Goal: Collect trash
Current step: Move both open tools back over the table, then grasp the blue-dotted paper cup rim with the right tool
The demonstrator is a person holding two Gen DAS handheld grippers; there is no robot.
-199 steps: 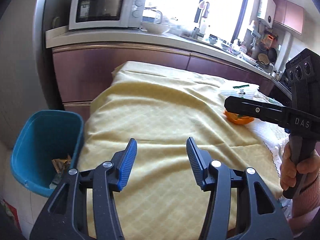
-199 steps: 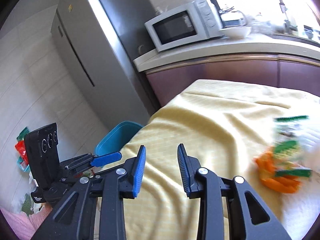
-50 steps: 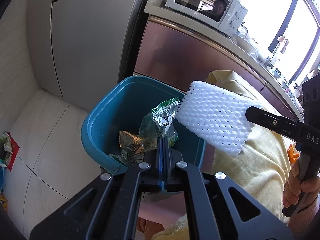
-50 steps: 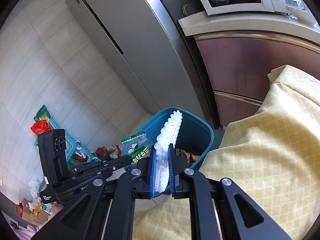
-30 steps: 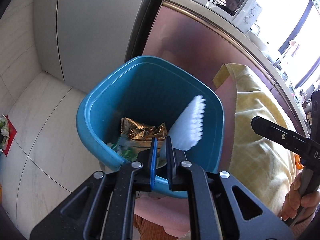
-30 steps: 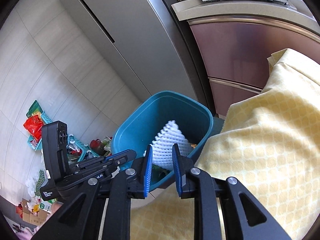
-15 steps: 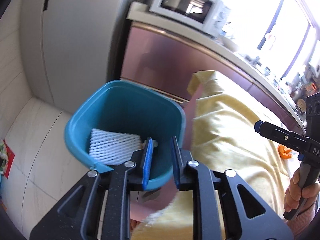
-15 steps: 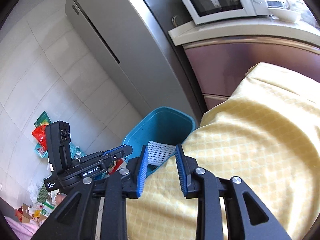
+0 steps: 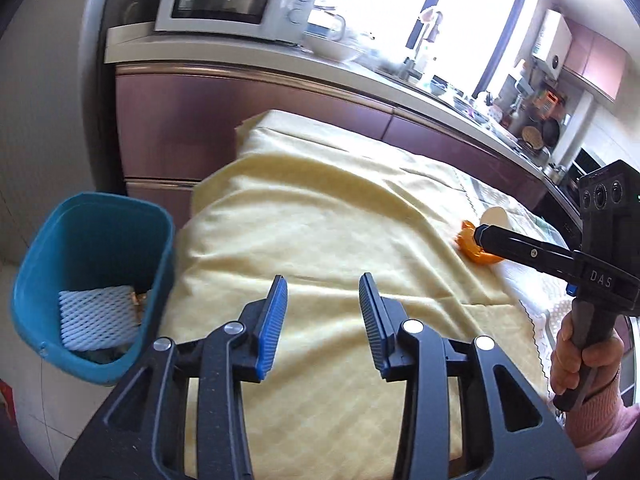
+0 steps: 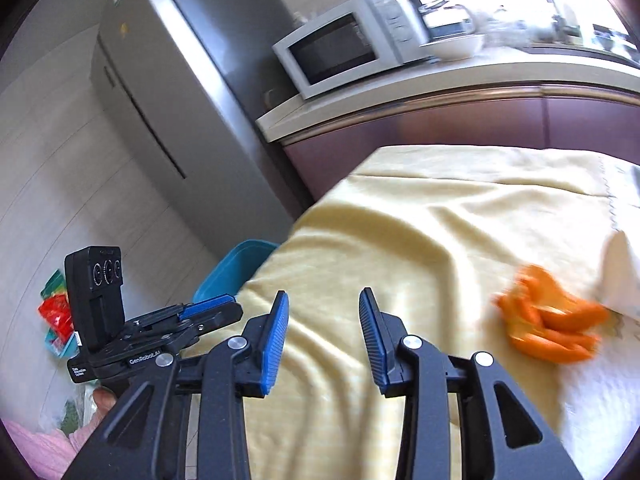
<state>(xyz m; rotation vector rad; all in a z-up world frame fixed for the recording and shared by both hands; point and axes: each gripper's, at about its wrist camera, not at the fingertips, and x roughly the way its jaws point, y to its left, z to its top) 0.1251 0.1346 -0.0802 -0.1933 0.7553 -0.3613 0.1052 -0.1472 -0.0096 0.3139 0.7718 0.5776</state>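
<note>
My left gripper (image 9: 322, 316) hangs over the yellow tablecloth (image 9: 320, 224); its jaws are opening and nothing is between them. The teal bin (image 9: 80, 232) stands on the floor left of the table, with white foam netting (image 9: 96, 316) lying inside on foil wrappers. My right gripper (image 10: 323, 330) is also over the cloth, jaws opening and empty. Orange peel (image 10: 548, 328) lies on the table to its right, next to a white object (image 10: 620, 276). In the left wrist view the right gripper's finger (image 9: 520, 250) covers part of the orange peel (image 9: 470, 244).
A purple cabinet run with a pale counter (image 9: 280, 60) backs the table, carrying a white microwave (image 9: 236, 0) and dishes. A steel fridge (image 10: 168, 100) stands left of it. Coloured bags and baskets (image 10: 54, 312) litter the tiled floor. A hand (image 9: 580, 356) holds the right gripper's handle.
Both grippers let their trash drop into the bin, then swung right from the bin to over the table, and their jaws spread wider. The foam netting now lies flat in the bin.
</note>
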